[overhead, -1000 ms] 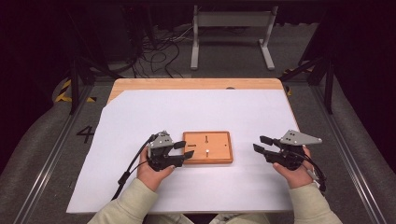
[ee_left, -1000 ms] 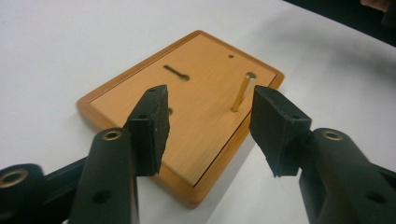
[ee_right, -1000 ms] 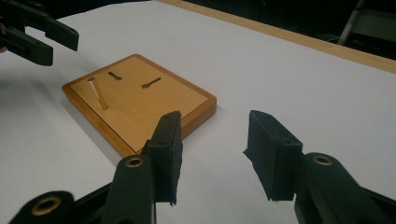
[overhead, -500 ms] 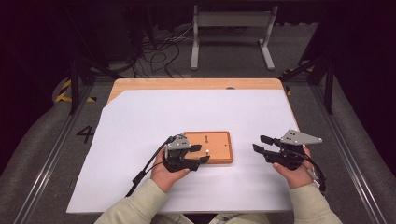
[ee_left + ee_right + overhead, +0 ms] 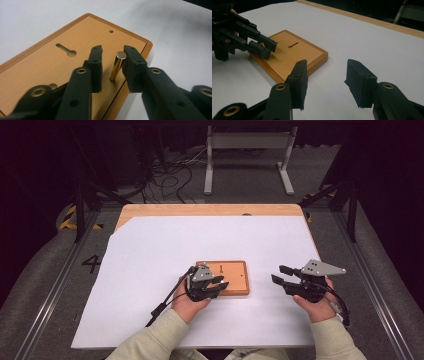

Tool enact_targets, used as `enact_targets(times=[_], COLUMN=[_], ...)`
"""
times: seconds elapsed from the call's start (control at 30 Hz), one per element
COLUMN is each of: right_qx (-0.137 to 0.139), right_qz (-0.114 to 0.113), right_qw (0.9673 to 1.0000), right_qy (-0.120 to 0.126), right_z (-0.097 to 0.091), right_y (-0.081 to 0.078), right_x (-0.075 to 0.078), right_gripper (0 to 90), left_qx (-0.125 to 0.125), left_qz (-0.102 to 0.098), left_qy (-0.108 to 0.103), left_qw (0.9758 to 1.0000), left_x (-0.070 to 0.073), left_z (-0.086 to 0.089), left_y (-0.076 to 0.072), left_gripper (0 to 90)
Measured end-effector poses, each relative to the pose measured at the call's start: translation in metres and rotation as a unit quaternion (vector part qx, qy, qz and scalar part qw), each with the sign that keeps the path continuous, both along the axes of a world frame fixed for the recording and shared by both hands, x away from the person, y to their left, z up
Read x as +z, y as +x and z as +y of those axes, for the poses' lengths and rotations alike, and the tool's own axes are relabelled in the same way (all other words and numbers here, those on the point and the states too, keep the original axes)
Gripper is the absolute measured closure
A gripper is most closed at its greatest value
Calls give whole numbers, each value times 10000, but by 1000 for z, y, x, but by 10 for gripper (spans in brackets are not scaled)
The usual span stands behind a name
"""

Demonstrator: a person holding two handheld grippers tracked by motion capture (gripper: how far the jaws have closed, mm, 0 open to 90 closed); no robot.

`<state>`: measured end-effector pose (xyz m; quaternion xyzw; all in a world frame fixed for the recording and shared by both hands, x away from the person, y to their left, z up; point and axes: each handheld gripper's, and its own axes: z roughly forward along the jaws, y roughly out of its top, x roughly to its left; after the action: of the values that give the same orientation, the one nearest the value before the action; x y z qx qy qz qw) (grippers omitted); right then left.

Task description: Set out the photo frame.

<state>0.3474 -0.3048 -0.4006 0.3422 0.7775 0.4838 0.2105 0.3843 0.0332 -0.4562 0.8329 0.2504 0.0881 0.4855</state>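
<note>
Well, we see a wooden board (image 5: 229, 276) lying flat on the white surface (image 5: 165, 245). A small shiny gold pin (image 5: 117, 66) stands up near the board's edge. From the high view the pin is hard to spot, because our left hand-held gripper (image 5: 216, 285) covers that corner. This left hand-held gripper is open, with one jaw on each side of the pin. One jaw looks very close to the pin's top, but we cannot tell if it touches. Our right hand-held gripper (image 5: 279, 274) is wide open and holds nothing. It sits well apart from the board. A number 4 (image 5: 92, 263) is on the floor.
</note>
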Motion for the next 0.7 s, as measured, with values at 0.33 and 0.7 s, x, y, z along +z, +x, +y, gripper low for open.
enact_targets(times=[0.33, 0.7], right_qx=[40, 60], right_qz=[-8, -18], right_qw=[10000, 10000], right_qy=[-36, -47], right_z=[2, 3], right_y=[0, 0], right_x=[-1, 0], right_gripper=[524, 525], left_qx=[-295, -325], left_qz=[-440, -1096], left_qy=[278, 668], left_qw=[9982, 9912], left_x=[-2, -2], left_z=[-4, -8], left_y=[-3, -12], left_gripper=[834, 832])
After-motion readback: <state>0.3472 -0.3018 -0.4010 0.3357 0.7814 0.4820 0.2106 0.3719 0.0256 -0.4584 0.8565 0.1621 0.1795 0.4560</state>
